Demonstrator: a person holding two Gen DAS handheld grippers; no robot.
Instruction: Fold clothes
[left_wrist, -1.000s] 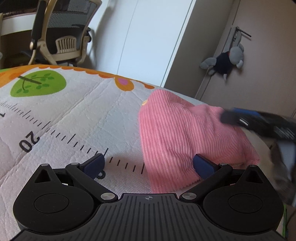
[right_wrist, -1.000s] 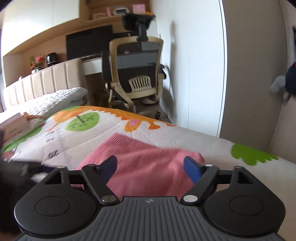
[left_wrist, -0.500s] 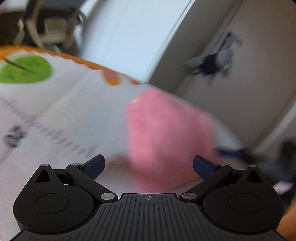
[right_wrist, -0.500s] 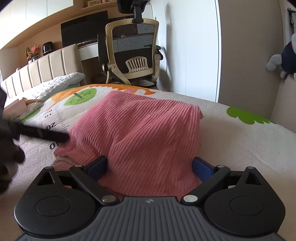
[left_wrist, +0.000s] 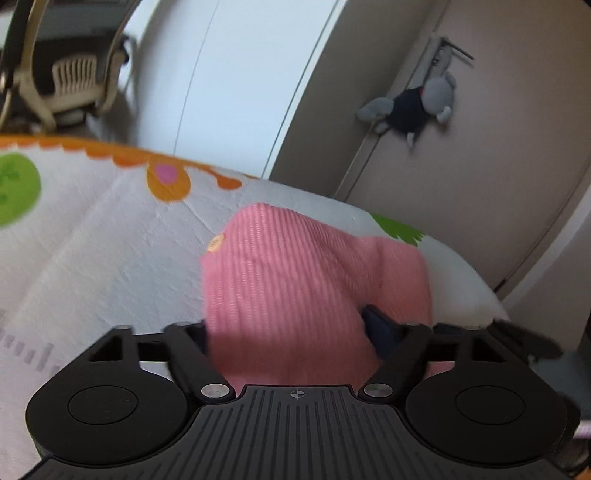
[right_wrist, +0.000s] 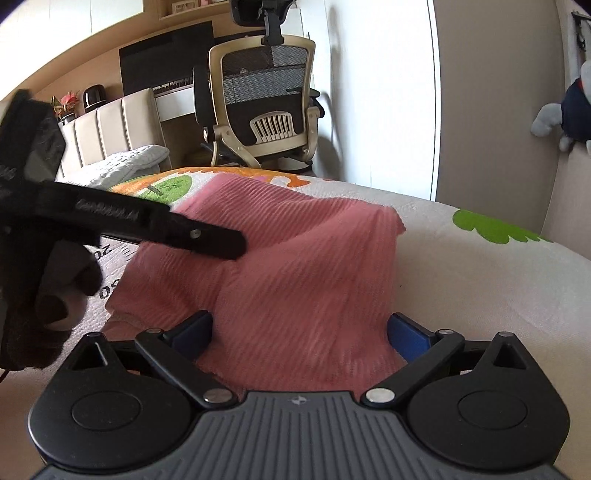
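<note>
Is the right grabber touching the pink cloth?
Touching. In the right wrist view the pink cloth fills the space between the right gripper's open blue fingers and presses against both.

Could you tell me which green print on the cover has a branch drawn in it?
The round green print left of the pink garment; the jagged green print is plain.

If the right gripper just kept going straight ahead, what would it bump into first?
Most likely the pink ribbed garment: its near edge already lies between the open fingers of the right gripper, bunched up ahead on the printed quilt.
</note>
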